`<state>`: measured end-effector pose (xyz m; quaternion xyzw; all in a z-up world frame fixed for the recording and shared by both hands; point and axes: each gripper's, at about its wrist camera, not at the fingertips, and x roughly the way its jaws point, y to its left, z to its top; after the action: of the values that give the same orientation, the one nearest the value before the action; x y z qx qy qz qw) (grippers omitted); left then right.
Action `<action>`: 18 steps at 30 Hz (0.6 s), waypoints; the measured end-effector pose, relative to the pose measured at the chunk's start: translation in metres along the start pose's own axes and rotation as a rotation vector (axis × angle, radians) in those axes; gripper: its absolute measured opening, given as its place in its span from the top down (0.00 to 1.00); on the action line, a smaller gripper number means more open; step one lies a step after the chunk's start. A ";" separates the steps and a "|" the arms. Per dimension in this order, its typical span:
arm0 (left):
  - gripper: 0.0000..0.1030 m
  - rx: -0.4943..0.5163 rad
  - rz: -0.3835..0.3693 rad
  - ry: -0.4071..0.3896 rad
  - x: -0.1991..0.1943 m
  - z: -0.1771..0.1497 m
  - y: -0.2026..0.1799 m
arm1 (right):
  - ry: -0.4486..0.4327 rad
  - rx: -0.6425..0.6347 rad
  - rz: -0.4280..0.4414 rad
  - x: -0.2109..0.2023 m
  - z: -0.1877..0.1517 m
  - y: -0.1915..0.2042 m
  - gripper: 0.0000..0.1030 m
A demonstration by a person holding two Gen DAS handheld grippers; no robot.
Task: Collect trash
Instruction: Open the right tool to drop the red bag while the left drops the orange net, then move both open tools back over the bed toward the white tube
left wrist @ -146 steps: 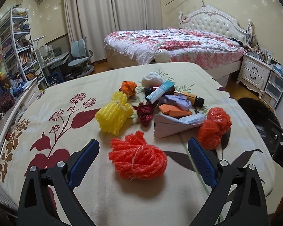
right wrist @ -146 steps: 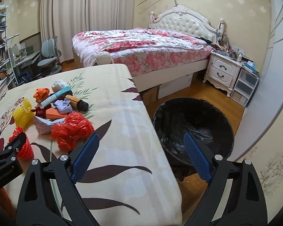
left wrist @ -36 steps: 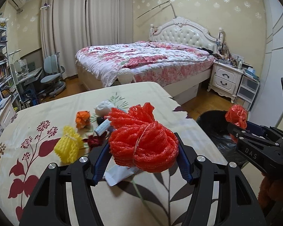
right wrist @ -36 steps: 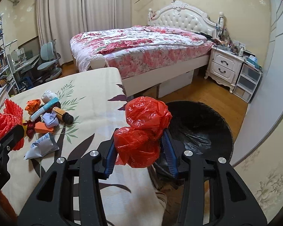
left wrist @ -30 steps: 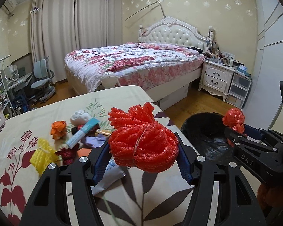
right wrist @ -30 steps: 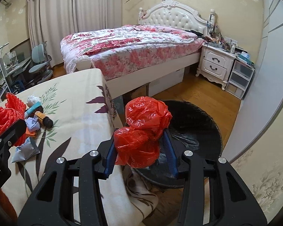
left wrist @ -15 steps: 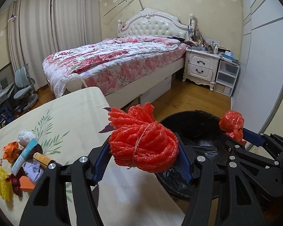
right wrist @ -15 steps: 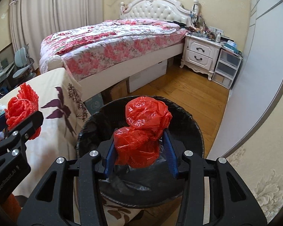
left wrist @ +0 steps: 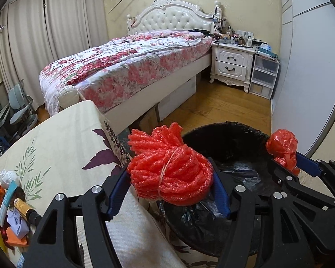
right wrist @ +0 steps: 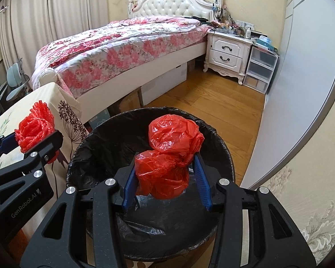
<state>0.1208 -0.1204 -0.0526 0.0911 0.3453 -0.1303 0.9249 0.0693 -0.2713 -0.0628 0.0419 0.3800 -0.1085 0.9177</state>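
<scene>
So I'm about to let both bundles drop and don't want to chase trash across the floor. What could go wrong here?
The left gripper, its jaws just opening around the orange foam net, sits over the bin's near rim beside the table; the net could land outside. The right gripper's jaws have opened too, and the light red plastic bag may cling to a pad.

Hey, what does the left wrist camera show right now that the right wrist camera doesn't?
Only the left wrist view shows the leftover clutter on the table: a white wad, a brown bottle and an orange block.

Only the right wrist view shows the whole rim of the trash bin, with the red plastic bag between the right tool's jaws directly over it.

Both show the orange foam net bundle in the left tool, the bin's black liner, the bed and the nightstand. Both tools' jaws have just been opening.
</scene>
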 end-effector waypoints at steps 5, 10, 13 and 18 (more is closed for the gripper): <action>0.20 0.004 0.020 -0.011 0.001 0.004 -0.001 | -0.023 0.012 -0.038 -0.002 0.001 -0.004 0.40; 0.16 -0.026 0.035 -0.012 -0.001 0.004 0.005 | -0.022 0.031 -0.063 -0.005 0.001 -0.009 0.38; 0.15 -0.029 0.048 -0.018 -0.005 0.003 0.009 | -0.025 0.033 -0.071 -0.008 0.000 -0.010 0.35; 0.15 -0.045 0.063 -0.031 -0.015 0.004 0.017 | -0.030 0.032 -0.070 -0.018 -0.002 -0.007 0.32</action>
<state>0.1169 -0.1025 -0.0384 0.0790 0.3307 -0.0946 0.9357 0.0541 -0.2752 -0.0513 0.0415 0.3657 -0.1470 0.9181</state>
